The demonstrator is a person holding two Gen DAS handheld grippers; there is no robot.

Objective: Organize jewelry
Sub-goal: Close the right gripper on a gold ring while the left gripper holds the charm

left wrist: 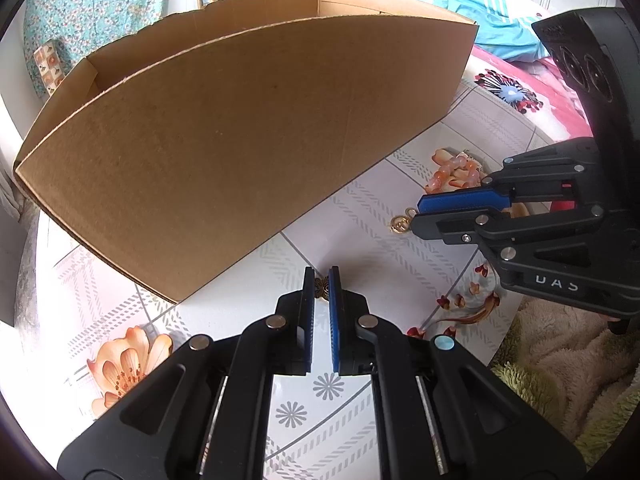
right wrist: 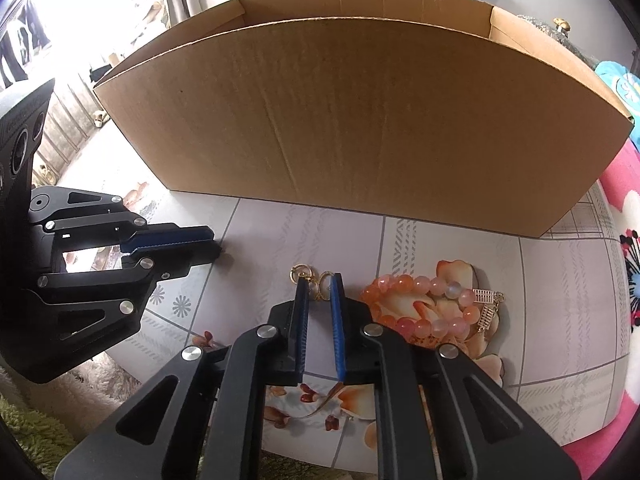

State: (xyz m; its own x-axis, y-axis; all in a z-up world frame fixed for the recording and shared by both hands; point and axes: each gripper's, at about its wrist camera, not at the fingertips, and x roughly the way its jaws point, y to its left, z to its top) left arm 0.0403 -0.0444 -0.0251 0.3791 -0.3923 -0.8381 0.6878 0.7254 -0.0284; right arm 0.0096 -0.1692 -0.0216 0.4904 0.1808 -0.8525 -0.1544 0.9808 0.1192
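Observation:
My left gripper (left wrist: 322, 280) is low over the table and shut on a small bronze filigree ornament (left wrist: 320, 287) that peeks out between its blue pads. My right gripper (right wrist: 320, 284) is also down at the table. Its narrow jaws are shut on a gold ring-shaped jewelry piece (right wrist: 299, 271), one loop of which sticks out to the left. In the left wrist view the right gripper (left wrist: 418, 214) has that gold piece (left wrist: 401, 225) at its tips. A pink-orange bead bracelet (right wrist: 420, 304) with gold charms lies just right of the right gripper. The open cardboard box (right wrist: 360, 120) stands behind both grippers.
The table (right wrist: 560, 300) has a pale floral cover. In the right wrist view the left gripper (right wrist: 214, 245) reaches in from the left. A fluffy green-beige blanket (left wrist: 560, 360) lies off the table's near edge, and pink flowered cloth (right wrist: 624, 184) lies at the right.

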